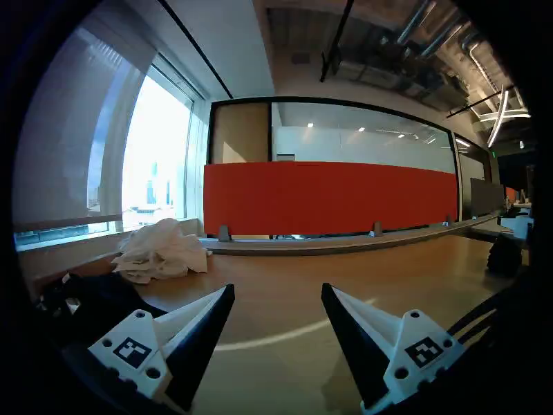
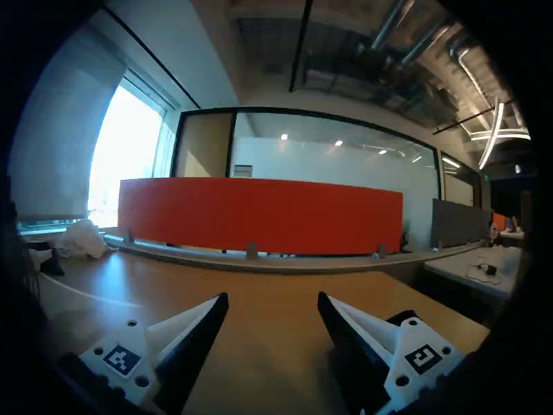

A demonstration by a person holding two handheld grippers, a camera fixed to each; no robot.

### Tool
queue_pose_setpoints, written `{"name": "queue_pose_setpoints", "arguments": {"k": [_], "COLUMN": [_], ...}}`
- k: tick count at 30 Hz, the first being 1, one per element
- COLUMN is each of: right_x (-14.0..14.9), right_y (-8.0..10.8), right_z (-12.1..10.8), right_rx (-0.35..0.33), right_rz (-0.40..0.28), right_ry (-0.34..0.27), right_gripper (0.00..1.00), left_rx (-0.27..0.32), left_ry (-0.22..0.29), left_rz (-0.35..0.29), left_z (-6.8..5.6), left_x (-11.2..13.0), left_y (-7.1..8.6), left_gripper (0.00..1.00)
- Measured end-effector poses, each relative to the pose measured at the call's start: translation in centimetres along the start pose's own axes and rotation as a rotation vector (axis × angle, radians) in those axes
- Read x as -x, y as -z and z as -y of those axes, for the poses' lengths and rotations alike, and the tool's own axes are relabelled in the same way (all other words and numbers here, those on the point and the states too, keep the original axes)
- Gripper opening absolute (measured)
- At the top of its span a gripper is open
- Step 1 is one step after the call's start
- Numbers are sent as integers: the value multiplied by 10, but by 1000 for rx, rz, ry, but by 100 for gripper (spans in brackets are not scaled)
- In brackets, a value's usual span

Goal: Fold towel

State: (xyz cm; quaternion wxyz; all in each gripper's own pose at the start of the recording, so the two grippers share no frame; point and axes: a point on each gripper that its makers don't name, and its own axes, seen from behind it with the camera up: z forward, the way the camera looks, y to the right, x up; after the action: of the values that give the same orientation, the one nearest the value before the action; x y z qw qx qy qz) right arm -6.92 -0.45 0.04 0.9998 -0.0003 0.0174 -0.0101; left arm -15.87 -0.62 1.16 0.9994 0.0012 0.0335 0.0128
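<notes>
A crumpled white towel (image 1: 162, 250) lies in a heap on the wooden table (image 1: 387, 270), at the far left near the window. My left gripper (image 1: 276, 294) hovers over the table, open, with nothing between its fingers; the towel is ahead and to its left, well apart. In the right gripper view the same towel (image 2: 81, 239) is small and far off at the left edge. My right gripper (image 2: 272, 301) is also open and empty, above bare wood of the table (image 2: 276, 297).
A red divider panel (image 1: 325, 197) runs along the table's far edge. Dark objects (image 1: 83, 297) sit at the near left by the towel, and another dark object (image 1: 504, 254) at the right. A neighbouring white desk (image 2: 477, 266) with cables stands to the right.
</notes>
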Motion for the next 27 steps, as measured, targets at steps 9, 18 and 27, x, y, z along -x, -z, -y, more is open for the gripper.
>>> {"name": "queue_pose_setpoints", "arguments": {"k": [9, 18, 27], "right_x": [9, 27, 36], "right_y": [-5, -7, -8], "right_z": [-17, -20, -19], "right_rx": [7, 4, 1], "right_rz": [-14, -3, 4], "right_ry": [-35, -47, -39], "right_gripper": [100, 100, 100], "left_rx": [0, -1, 0], "left_ry": [0, 0, 0], "left_rz": [0, -1, 0], "left_z": [0, 0, 0], "left_x": [0, 0, 0], "left_y": [0, 0, 0], "left_gripper": [93, 93, 93]}}
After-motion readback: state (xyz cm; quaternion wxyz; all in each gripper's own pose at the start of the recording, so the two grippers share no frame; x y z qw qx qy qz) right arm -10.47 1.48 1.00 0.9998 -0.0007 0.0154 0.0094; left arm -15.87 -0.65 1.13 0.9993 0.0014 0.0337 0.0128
